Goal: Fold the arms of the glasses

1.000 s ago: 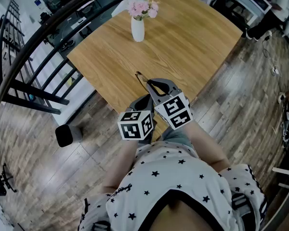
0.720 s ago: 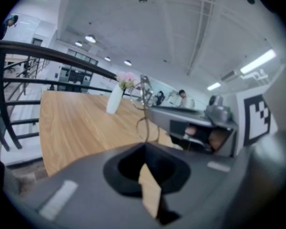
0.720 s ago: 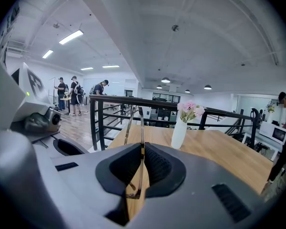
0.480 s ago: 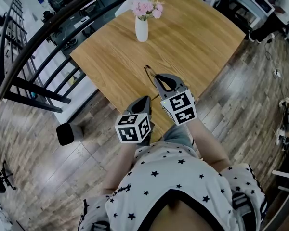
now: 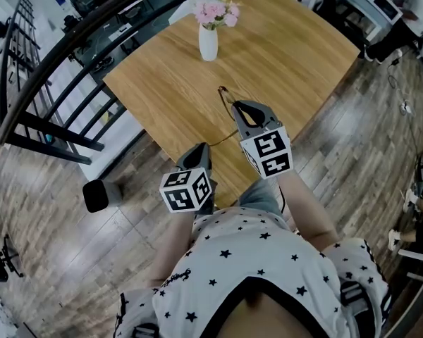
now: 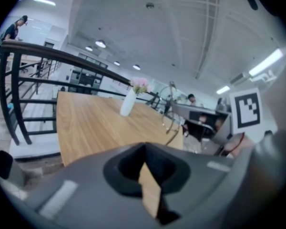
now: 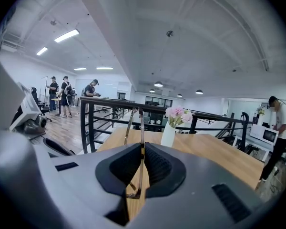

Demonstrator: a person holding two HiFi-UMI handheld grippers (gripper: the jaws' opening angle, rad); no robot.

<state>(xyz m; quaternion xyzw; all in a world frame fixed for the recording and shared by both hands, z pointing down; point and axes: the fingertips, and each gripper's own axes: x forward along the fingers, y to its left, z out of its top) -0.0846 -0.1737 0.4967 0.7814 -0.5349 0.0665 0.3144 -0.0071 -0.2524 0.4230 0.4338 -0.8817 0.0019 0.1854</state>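
The right gripper [image 5: 237,105] pinches the glasses [image 5: 224,92] between nearly closed jaws, above the wooden table [image 5: 296,55]. The left gripper [image 5: 200,148] hovers at the table's near edge, jaws together on nothing. 1 white vase [image 5: 208,42] of pink flowers [image 5: 215,11] stands well beyond, clear of both; a black railing [image 5: 53,76] flanks the table

Open-plan office floor (black railing [image 7: 115,104], desks [image 5: 374,2], strip lights [image 7: 66,35])
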